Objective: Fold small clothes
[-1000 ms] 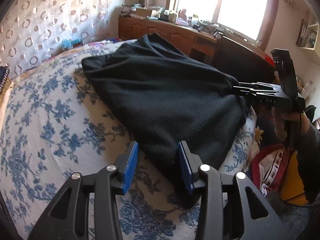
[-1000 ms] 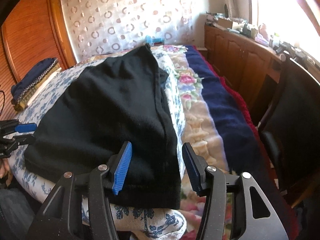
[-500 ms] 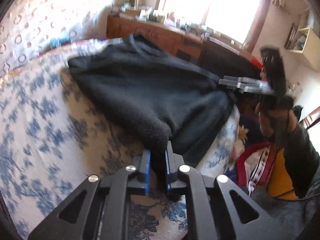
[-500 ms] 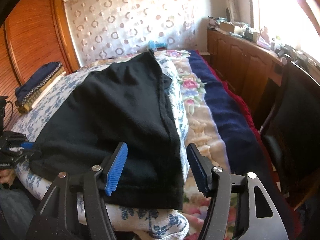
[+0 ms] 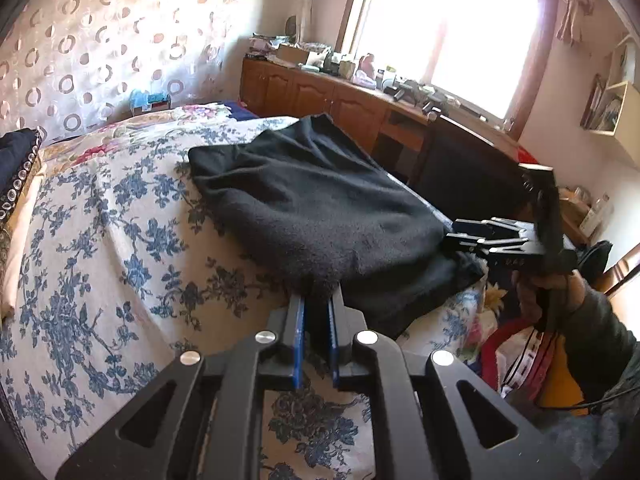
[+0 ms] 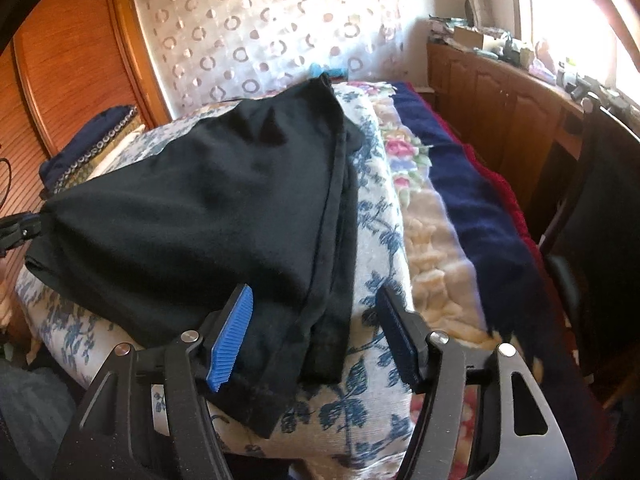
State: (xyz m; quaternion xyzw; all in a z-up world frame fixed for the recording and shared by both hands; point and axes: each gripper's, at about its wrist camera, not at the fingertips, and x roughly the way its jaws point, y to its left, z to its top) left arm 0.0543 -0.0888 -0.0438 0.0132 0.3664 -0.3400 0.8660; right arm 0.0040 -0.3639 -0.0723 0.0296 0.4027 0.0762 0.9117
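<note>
In the left wrist view, the left gripper (image 5: 316, 312) is pinching a near corner of the black garment (image 5: 320, 216), its blue pads drawn almost together with a tuft of the dark fleece caught between them. The cloth is rising from that corner into a soft ridge and spreading away across the blue-flowered bedspread (image 5: 104, 248). To the right in the same view, the right gripper (image 5: 460, 236) is reaching in at the garment's right near corner, held by a dark-sleeved hand (image 5: 548, 292).

In the right wrist view, the right gripper (image 6: 312, 328) is standing wide apart, its blue pads (image 6: 230, 340) on either side of the garment's (image 6: 208, 216) hemmed corner without pressing on it; the left pad is lying just over the cloth, the right one over bare bedspread (image 6: 376, 216). The garment is lying at the near end of the bed, draping a little over its edge. At the far left edge, the left gripper (image 6: 24, 230) is showing as a small dark tip at the garment's other corner.

Farther off, a folded dark pile (image 6: 88, 136) is resting near the wooden wardrobe (image 6: 72, 56). A navy blanket (image 6: 472, 200) is running along the bed's right side, beside the wooden cabinets (image 6: 504, 100) under the bright window (image 5: 452, 28).
</note>
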